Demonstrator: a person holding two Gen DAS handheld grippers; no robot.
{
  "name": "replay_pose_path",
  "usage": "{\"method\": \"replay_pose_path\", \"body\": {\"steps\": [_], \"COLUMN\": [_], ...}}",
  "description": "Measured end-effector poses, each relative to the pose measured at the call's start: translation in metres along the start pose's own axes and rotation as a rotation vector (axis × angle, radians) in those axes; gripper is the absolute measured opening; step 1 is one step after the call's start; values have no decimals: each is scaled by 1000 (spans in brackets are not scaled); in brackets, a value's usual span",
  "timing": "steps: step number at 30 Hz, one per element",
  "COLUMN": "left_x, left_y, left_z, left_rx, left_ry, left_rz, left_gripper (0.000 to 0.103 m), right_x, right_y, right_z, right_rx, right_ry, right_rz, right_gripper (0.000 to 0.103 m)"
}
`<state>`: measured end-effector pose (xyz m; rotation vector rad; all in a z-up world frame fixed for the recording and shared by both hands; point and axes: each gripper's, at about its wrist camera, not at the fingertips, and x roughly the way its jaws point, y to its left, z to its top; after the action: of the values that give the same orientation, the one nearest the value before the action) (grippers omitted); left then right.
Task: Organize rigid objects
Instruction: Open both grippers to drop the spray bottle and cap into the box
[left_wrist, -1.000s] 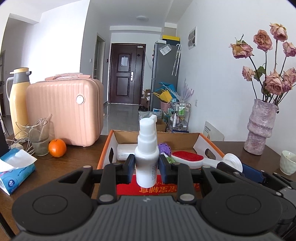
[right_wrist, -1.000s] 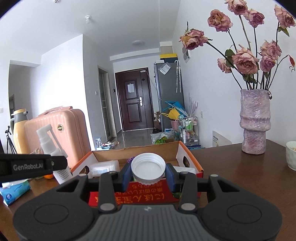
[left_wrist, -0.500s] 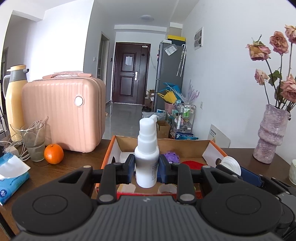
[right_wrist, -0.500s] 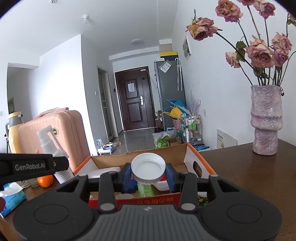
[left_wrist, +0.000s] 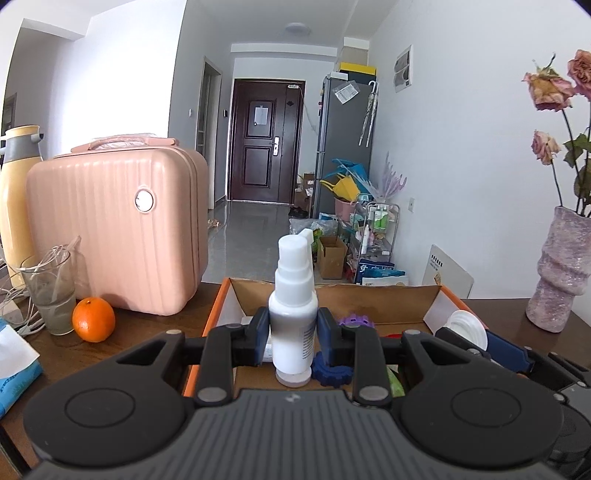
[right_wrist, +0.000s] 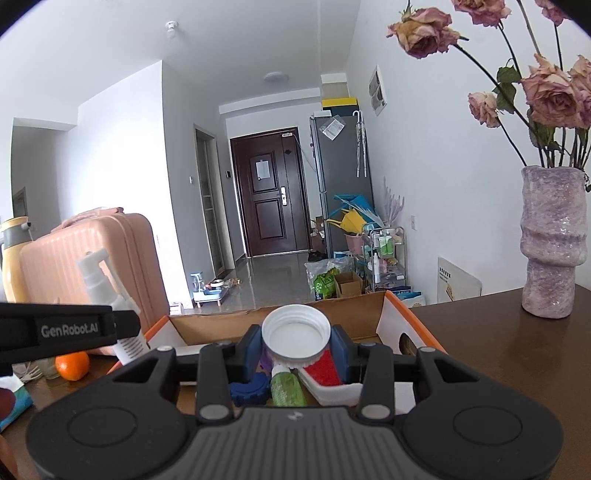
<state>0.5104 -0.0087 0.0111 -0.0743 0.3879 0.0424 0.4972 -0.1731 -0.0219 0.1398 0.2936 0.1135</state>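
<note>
Over the cardboard box (left_wrist: 332, 291), left gripper (left_wrist: 291, 341) clamps a smooth spray bottle (left_wrist: 293, 325); right gripper (right_wrist: 297, 347) a ridged cap (right_wrist: 295, 336).

On the dark wooden tabletop (left_wrist: 155, 328), a pink suitcase (left_wrist: 114, 236) stands at 10 o'clock, with an orange (left_wrist: 93, 319) and a glass (left_wrist: 51, 288) beside it. A purple vase (left_wrist: 557, 273) of dried roses (right_wrist: 546, 92) sits at 3 o'clock. A dark door (left_wrist: 264, 142) closes the hallway at 12.
</note>
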Motion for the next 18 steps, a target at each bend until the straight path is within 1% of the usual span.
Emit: {"method": "replay_pose_path", "body": {"steps": [8, 10, 11, 12, 13, 14, 15, 16, 17, 18], "left_x": [31, 40, 44, 48, 50, 50, 50, 48, 47, 46], "left_y": [4, 6, 8, 9, 11, 13, 15, 18, 22, 25], "left_z": [6, 7, 8, 8, 7, 7, 8, 9, 9, 11], "left_rx": [3, 2, 0, -2, -3, -2, -6, -11, -18, -27], "left_ry": [17, 36, 48, 54, 57, 51, 42, 36, 33, 31], "left_rz": [20, 12, 5, 2, 2, 10, 22, 28, 26, 26], "left_gripper": [28, 30, 32, 47, 69, 79, 92, 103, 103, 103], "right_x": [25, 33, 37, 41, 43, 45, 46, 45, 43, 40], "right_y": [3, 3, 3, 2, 1, 1, 1, 0, 0, -1], "right_z": [4, 5, 6, 6, 5, 5, 4, 3, 2, 2], "right_rx": [-20, -21, -21, -23, -26, -34, -39, -39, -38, -39], "right_ry": [12, 26, 41, 58, 68, 79, 90, 89, 83, 75], "right_rz": [-1, -8, -3, 5, 1, -9, -20, -34, -46, -51], "right_gripper": [39, 39, 39, 39, 40, 51, 60, 79, 91, 93]}}
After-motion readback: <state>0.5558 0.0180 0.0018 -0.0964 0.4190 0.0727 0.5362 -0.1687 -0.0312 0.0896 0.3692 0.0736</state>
